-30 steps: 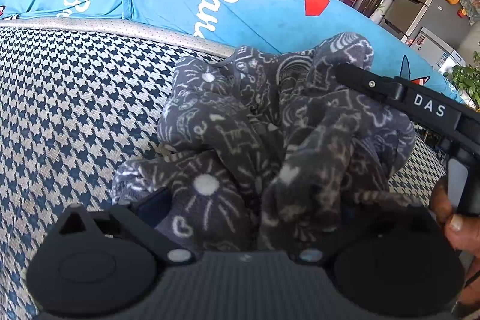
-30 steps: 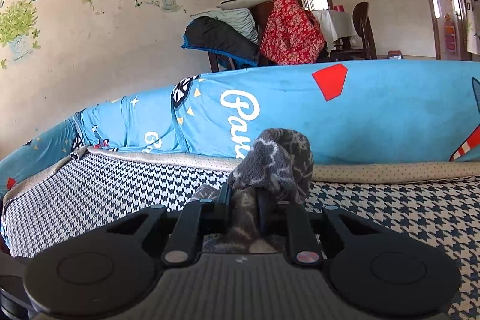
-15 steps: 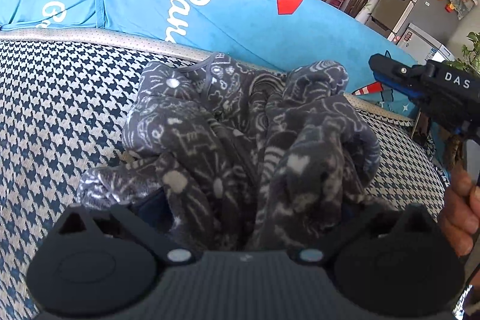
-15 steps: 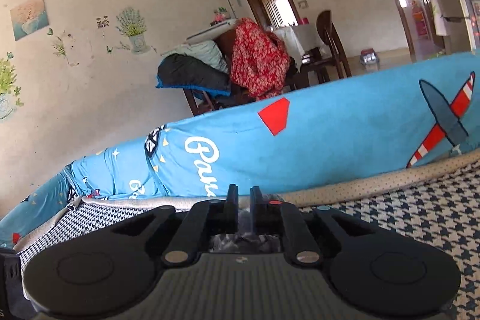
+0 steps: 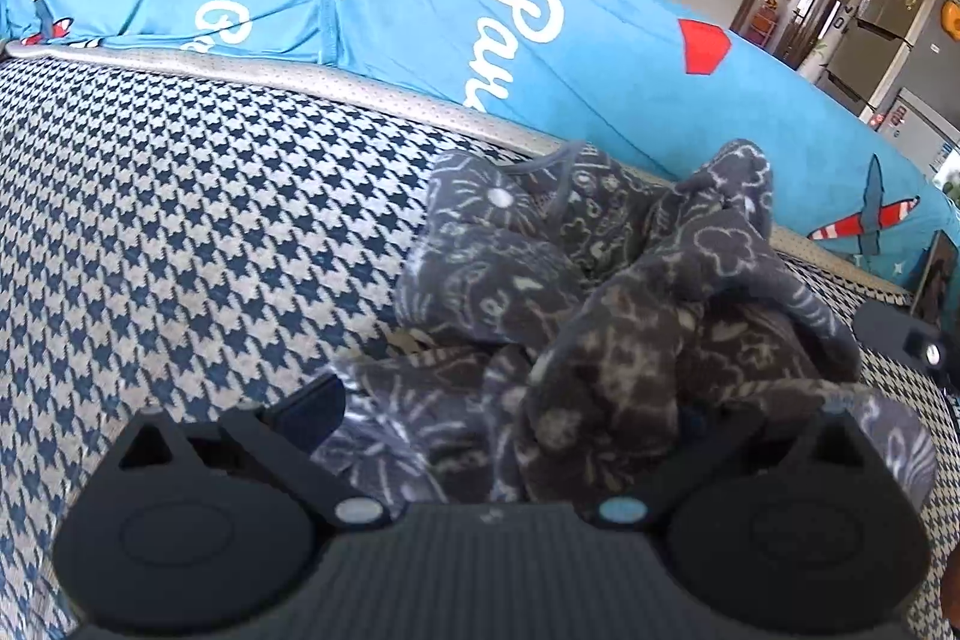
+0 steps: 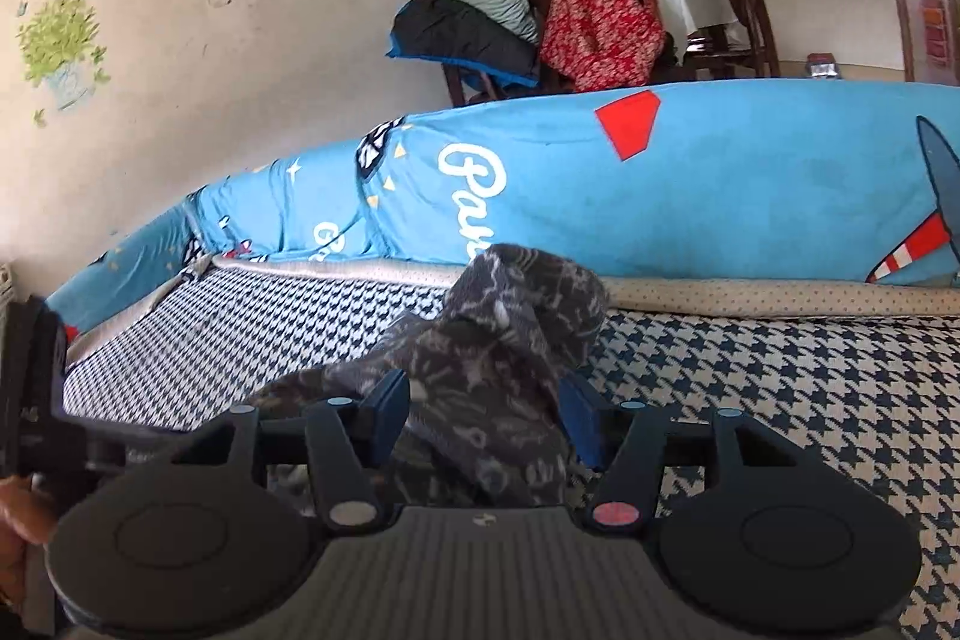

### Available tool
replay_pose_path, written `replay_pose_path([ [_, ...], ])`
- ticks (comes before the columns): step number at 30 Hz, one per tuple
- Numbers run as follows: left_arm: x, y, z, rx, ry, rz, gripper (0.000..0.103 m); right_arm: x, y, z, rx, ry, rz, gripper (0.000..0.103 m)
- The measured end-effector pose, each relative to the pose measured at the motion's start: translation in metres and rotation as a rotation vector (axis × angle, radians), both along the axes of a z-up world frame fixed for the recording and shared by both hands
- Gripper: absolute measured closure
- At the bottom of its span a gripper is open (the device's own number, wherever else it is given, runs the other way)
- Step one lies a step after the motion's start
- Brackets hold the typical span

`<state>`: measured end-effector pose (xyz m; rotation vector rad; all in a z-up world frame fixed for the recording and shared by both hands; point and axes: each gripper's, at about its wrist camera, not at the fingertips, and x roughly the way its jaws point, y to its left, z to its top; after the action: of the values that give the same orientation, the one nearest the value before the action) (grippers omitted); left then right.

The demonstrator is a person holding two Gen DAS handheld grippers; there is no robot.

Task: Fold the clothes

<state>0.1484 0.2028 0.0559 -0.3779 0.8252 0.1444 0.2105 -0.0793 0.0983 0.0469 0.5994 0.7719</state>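
Grey patterned garment [image 5: 606, 316] lay bunched on houndstooth sofa [image 5: 180, 232] | unfolded | right tool [image 6: 486, 424] just opened around it | left tool [image 5: 510, 436] spread, fabric between.

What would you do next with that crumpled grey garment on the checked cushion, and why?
Probably close the right gripper on the fold between its fingers. The garment lies bunched on the cushion, nowhere near flat. The right jaws have just been opening and stand apart around a fold without pinching it. The left gripper is wide open, cloth heaped between.
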Motion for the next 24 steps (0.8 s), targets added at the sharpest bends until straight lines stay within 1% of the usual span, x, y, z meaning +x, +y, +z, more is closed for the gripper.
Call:
replay_pose_path([
  [2,-0.001,0.007,-0.003,-0.009,0.013,0.02,0.0,-0.006,0.006,-0.006,-0.046,-0.025,0.02,0.033],
  [5,-0.002,0.011,-0.006,-0.013,0.018,0.025,0.0,-0.006,0.016,-0.016,-0.088,-0.021,0.012,0.033],
  [8,-0.003,0.011,-0.008,-0.006,0.022,0.024,0.0,-0.001,0.021,-0.025,-0.11,0.008,-0.023,0.033],
  [13,-0.002,0.009,-0.009,0.003,0.026,0.025,0.0,0.004,0.02,-0.033,-0.057,0.027,-0.096,0.033],
  [15,-0.002,0.008,-0.009,0.005,0.028,0.026,0.0,0.009,0.019,-0.036,-0.015,0.041,-0.137,0.033],
  [17,-0.002,0.009,-0.009,0.003,0.029,0.028,0.0,0.014,0.018,-0.039,0.039,0.075,-0.178,0.034],
  [19,-0.001,0.008,-0.009,-0.001,0.029,0.026,0.0,0.016,0.019,-0.038,0.077,0.079,-0.21,0.045],
  [20,-0.001,0.008,-0.009,-0.003,0.029,0.024,0.0,0.017,0.02,-0.035,0.091,0.073,-0.224,0.056],
  [21,-0.001,0.008,-0.008,-0.001,0.027,0.021,0.0,0.016,0.022,-0.032,0.093,0.062,-0.234,0.068],
  [23,-0.001,0.006,-0.007,0.005,0.022,0.016,0.0,0.014,0.027,-0.027,0.077,0.034,-0.249,0.08],
  [24,-0.001,0.005,-0.006,0.008,0.02,0.014,0.0,0.013,0.029,-0.026,0.07,0.021,-0.257,0.083],
])
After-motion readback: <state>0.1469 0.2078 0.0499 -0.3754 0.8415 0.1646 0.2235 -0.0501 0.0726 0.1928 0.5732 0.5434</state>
